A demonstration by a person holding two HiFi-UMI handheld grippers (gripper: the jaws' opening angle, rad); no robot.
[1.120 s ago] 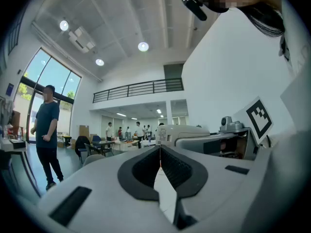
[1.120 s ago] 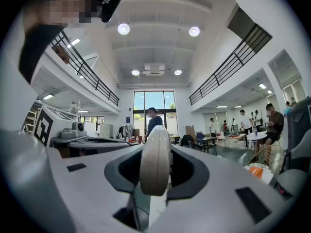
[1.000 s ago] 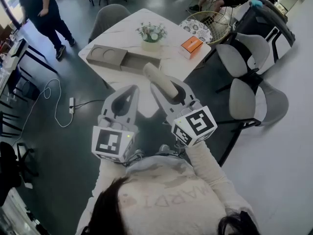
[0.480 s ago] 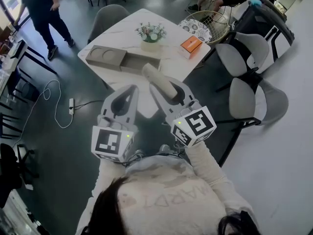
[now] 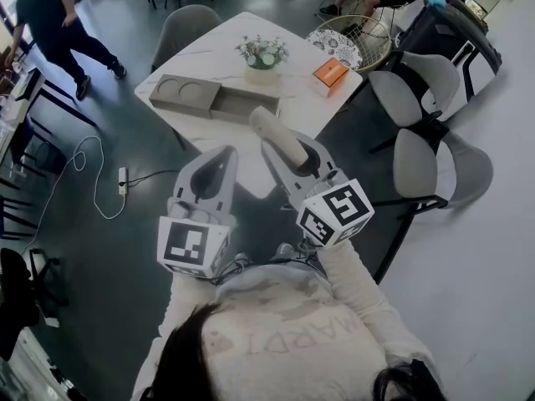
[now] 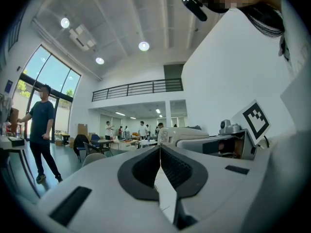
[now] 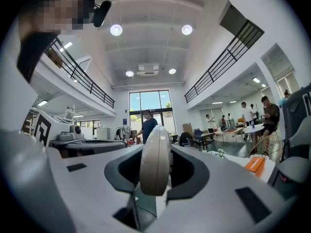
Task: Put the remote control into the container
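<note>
White marble-patterned square tabletop (image 5: 213, 55) is carrying three items. Long grey-beige moulded container (image 5: 209, 98) is lying with its two-round-recess end near the tabletop's left corner and its open rectangular trough reaching toward the middle. Small pot of pale flowers (image 5: 262, 57) is standing just beyond it, near centre. Flat orange box (image 5: 328, 73) is lying by the right corner.

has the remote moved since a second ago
No. The remote control, held in the right gripper, keeps the same spot just below the right end of the container in the head view.
</note>
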